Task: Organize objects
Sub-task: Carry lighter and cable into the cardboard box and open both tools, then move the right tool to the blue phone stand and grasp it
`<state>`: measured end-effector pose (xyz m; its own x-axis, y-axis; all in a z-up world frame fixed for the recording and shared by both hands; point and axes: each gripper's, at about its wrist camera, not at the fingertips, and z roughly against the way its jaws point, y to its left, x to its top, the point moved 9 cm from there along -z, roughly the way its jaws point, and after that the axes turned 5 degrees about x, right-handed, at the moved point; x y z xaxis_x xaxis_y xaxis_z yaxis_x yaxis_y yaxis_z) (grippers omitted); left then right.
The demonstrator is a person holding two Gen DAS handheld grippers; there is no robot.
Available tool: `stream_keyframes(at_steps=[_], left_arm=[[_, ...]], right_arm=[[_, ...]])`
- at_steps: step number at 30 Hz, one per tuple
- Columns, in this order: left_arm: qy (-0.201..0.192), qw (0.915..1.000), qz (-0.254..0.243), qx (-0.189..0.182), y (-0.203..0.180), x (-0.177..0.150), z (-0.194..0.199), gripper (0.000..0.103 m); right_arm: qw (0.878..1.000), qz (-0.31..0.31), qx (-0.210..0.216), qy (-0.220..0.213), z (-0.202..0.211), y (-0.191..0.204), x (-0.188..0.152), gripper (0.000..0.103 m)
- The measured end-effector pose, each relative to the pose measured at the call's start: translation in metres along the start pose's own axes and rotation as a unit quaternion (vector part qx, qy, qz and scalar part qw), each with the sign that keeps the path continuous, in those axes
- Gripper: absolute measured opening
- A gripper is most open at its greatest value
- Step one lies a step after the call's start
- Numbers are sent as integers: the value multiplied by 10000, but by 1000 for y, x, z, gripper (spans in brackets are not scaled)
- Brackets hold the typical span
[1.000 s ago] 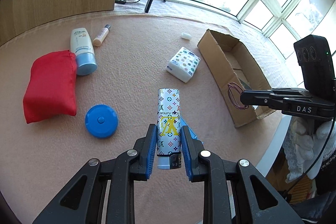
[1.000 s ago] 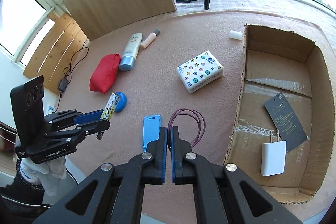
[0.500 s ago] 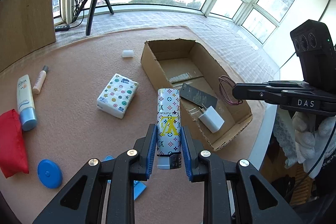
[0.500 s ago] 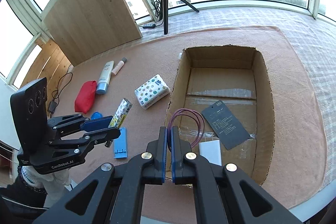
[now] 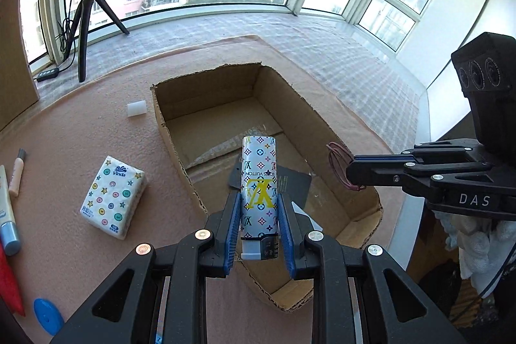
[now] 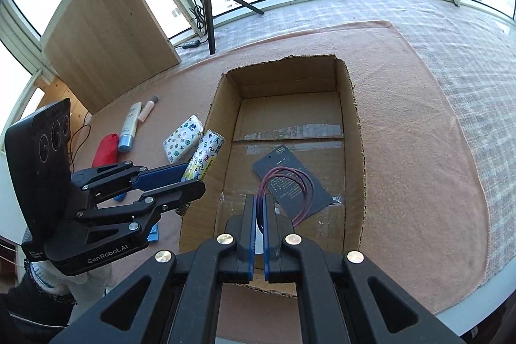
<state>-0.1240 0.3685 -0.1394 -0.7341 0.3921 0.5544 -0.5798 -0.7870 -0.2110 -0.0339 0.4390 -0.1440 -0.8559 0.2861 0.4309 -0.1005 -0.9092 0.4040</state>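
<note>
The left tool point(image 5: 259, 215) clamps a patterned white tube point(image 5: 259, 182) about its lower half, blue pads on both flanks, the tube pointing straight ahead along the fingers. It hangs above the near end of the open cardboard box point(image 5: 180, 147), which lies directly ahead of and below the tool.

The right tool point(image 6: 260, 211) is nearly shut, pinching a loop of thin purple cord point(image 6: 290, 186) at one edge; the rest of the loop sticks out ahead of the tips, over a dark card point(image 6: 303, 199) on the box floor. A white block shows only partly behind each tool's fingers.

The tube looks light and rigid with a glossy printed skin, so I judge it could slide if held loosely. The grip on the flat sides near the capped end seems sound, and it should drop without harm. The cord is limp and almost weightless; it will flop and may cling to a pad on release, so a pinch across both strands suits it best.

To the left of the left tool, on the pink-covered desk point(image 5: 80, 131), a tissue pack point(image 5: 113, 195), a small white cap point(image 5: 137, 109), a blue disc point(image 5: 48, 316) and a red pouch point(image 6: 106, 147) lie outside the box.
</note>
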Motion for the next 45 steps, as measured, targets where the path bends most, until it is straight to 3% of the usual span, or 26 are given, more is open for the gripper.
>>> stream_keyframes(at_steps=[4, 7, 8, 16, 22, 28, 31, 33, 38, 45], left_arm=[[-6, 10000, 45, 38, 1, 2, -2, 26], [14, 10000, 53, 20, 2, 2, 0, 30], [6, 10000, 50, 43, 4, 3, 1, 30], [-34, 9996, 243, 125, 25, -9, 21, 30], [-1, 9980, 503, 393, 63, -35, 46, 31], [196, 9924, 685, 1004, 113, -79, 69, 50], [315, 9893, 905, 1101, 134, -100, 76, 55], [389, 9869, 1084, 1131, 144, -113, 80, 67], [517, 9838, 1332, 1086, 154, -139, 84, 75], [709, 9828, 1442, 910, 146, -165, 73, 76]], right_arm=[[10000, -76, -7, 47, -2, -5, 0, 9], [9999, -118, -69, -21, 1, -7, 2, 39], [9999, -125, -78, -56, 2, -7, 3, 44], [10000, -63, 54, -40, -4, 11, 7, 44], [9997, 186, 178, 39, -15, 43, 6, 44], [9979, 533, 335, 178, -34, 84, 3, 51], [9959, 714, 462, 304, -46, 105, 0, 54], [9941, 822, 554, 446, -56, 118, -3, 55], [9890, 966, 719, 863, -83, 143, -13, 60], [9823, 949, 894, 1344, -112, 161, -29, 61]])
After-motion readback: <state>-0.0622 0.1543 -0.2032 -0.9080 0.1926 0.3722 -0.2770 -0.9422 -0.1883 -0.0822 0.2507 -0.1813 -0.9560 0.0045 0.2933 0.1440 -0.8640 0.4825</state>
